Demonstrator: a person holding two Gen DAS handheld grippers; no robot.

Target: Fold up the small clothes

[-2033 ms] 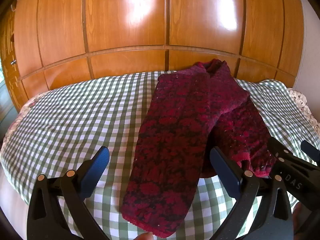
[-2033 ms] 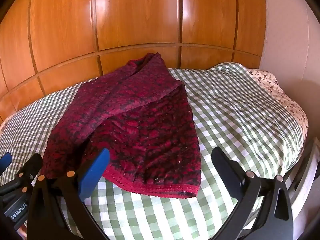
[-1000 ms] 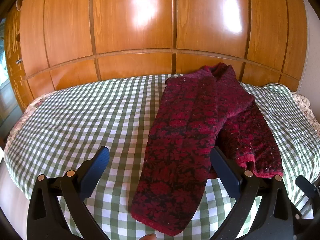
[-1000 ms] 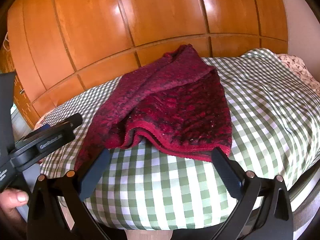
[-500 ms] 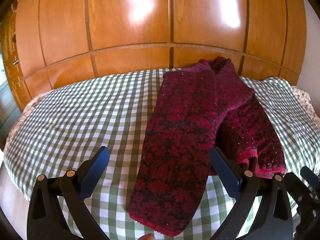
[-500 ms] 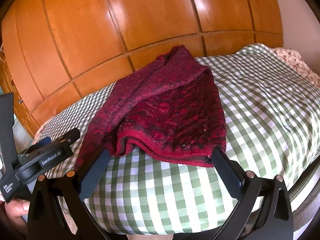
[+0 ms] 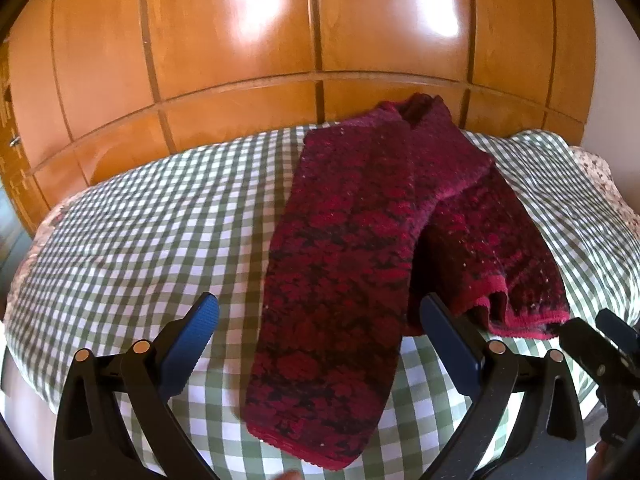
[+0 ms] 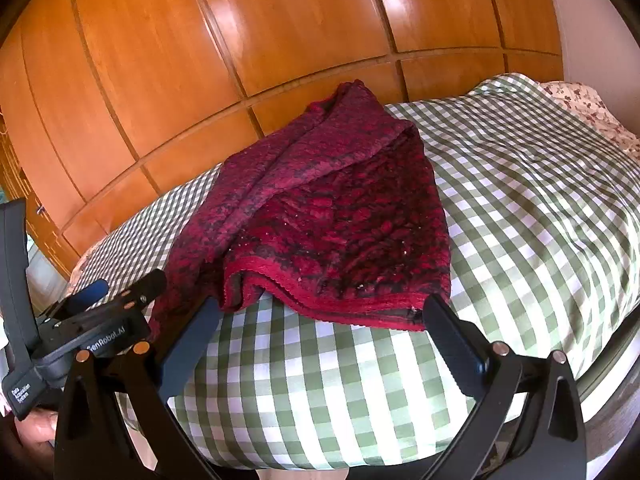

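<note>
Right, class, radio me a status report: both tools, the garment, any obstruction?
Left tool open, right tool open, both empty. Red knit garment part-folded on checked bed. Nothing obstructing.

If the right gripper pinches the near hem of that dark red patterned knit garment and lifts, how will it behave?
The dark red patterned knit garment will probably sag limply: it already drapes in soft folds over the green-and-white checked bedcover. Its hem curls into a loose loop, so one layer may lift alone. The thick, fuzzy knit looks unlikely to slip from the open right gripper once pinched.
</note>
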